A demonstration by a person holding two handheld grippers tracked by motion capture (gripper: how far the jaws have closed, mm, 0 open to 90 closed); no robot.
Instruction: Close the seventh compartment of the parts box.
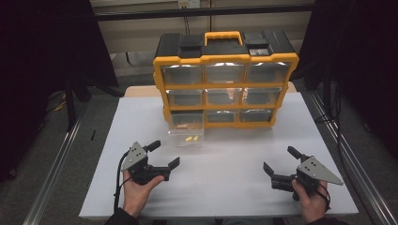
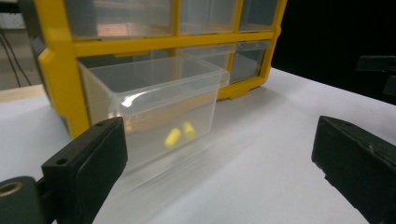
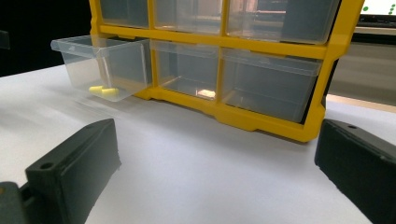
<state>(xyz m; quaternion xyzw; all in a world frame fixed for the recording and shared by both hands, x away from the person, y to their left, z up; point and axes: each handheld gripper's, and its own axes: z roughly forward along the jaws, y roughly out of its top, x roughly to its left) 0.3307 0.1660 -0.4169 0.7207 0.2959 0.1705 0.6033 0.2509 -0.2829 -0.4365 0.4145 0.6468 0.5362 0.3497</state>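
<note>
At twelve o'clock from my left tool (image 1: 164, 154), the clear drawer (image 2: 154, 100) sits pulled out, two yellow bits (image 2: 180, 134) inside. Both tools, the right tool (image 1: 279, 164) too, gape wide, grasping nothing; closing the drawer looks left.

Setting: a lab recording station, not a home or shop.

A white table (image 1: 220, 187) stands between metal rails (image 1: 54, 164) running along the floor at 9 o'clock and 3 o'clock. Black curtains (image 1: 42, 56) close off both sides. A dark crossbar (image 1: 202, 13) spans the 12 o'clock edge, with cables hanging behind it against a plain wall. More cables (image 1: 56, 101) lie on the grey floor at 9 o'clock. A lit screen (image 3: 379, 8) shows at the 1 o'clock corner of the right gripper view. On the table stands a yellow parts cabinet (image 1: 225, 79) with clear drawers, workshop-type storage. Lighting is dim overall.
</note>
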